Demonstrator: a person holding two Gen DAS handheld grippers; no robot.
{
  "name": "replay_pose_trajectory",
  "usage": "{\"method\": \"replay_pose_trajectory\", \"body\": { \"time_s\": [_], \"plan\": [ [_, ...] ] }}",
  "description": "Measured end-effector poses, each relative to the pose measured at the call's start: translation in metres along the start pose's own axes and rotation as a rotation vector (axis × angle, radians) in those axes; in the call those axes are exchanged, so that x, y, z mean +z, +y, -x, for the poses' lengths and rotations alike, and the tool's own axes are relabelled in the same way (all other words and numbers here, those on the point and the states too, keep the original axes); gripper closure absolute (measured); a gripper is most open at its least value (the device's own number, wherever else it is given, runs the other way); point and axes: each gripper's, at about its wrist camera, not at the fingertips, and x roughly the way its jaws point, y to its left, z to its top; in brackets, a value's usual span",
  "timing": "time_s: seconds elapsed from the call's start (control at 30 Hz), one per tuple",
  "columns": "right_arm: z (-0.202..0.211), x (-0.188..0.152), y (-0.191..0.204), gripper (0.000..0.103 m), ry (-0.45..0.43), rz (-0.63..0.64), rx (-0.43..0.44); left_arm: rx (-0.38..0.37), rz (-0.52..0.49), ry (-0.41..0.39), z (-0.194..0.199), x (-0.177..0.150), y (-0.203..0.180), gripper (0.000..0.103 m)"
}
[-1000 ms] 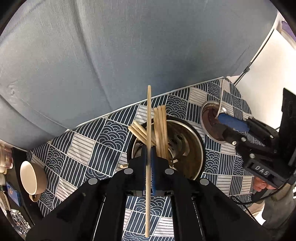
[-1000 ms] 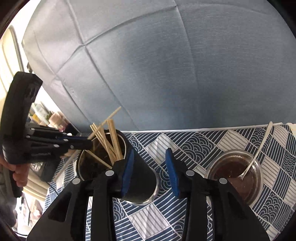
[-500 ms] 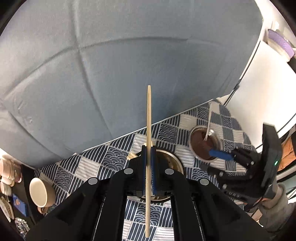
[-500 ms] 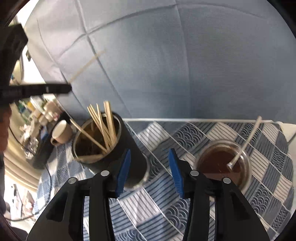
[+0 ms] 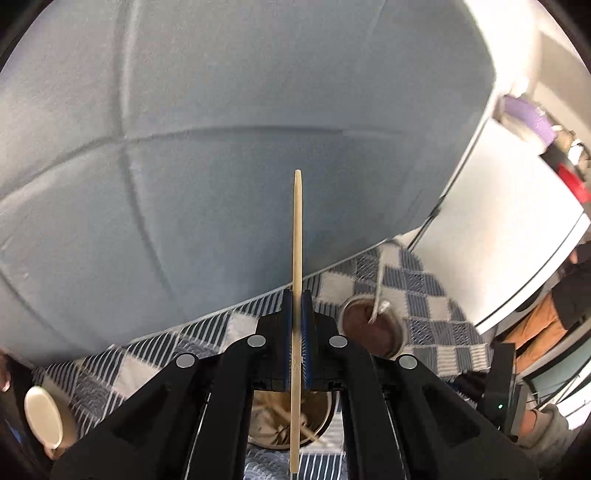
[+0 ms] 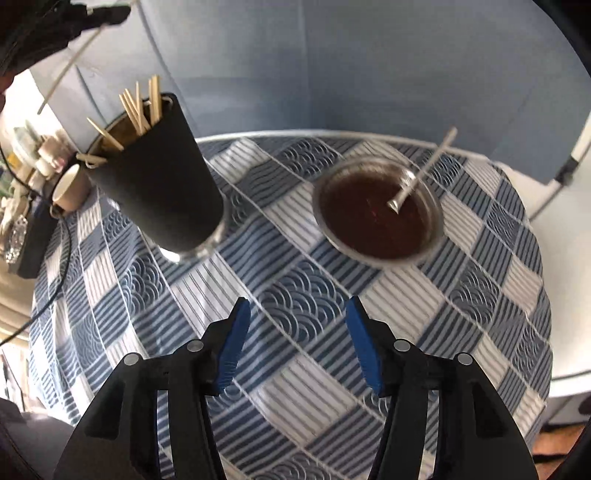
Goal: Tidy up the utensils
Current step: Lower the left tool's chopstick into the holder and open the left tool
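Observation:
My left gripper point(image 5: 296, 301) is shut on a single wooden chopstick point(image 5: 296, 236), held upright high above the black utensil cup point(image 5: 291, 417), whose open mouth shows below the fingers. In the right wrist view the cup point(image 6: 162, 184) stands on the patterned cloth with several chopsticks point(image 6: 142, 107) sticking out. The left gripper point(image 6: 92, 14) shows at the top left with the chopstick point(image 6: 68, 70) hanging from it. My right gripper point(image 6: 297, 321) is open and empty, low over the cloth in front of cup and bowl.
A glass bowl of brown sauce point(image 6: 376, 214) with a white spoon point(image 6: 421, 173) sits right of the cup; it also shows in the left wrist view point(image 5: 371, 328). A cream mug point(image 6: 68, 188) lies at the table's left. A blue-grey backdrop stands behind the round table point(image 6: 480, 295).
My left gripper has risen well above the cup with the chopstick. My right gripper has pulled back from the cup and bowl and opened wider.

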Motion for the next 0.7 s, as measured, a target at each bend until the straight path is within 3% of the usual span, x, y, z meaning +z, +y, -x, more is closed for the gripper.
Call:
{"method": "replay_pose_trajectory", "body": {
  "time_s": [0.17,0.37,0.63,0.7],
  "plan": [
    [0.003,-0.004,0.013,0.049,0.028,0.041,-0.013,-0.090,-0.027,-0.043,-0.026,-0.020,0.009,0.098],
    [0.006,-0.002,0.033,0.046,0.016,0.092,-0.017,-0.119,-0.012,-0.058,-0.033,-0.044,0.021,0.098],
    [0.002,-0.007,0.053,0.045,0.048,0.140,-0.010,-0.120,0.018,-0.257,-0.037,-0.068,0.038,0.098],
    [0.001,-0.011,0.053,0.045,0.059,0.146,-0.025,-0.131,0.047,-0.260,-0.044,-0.071,0.042,0.098]
  ]
}}
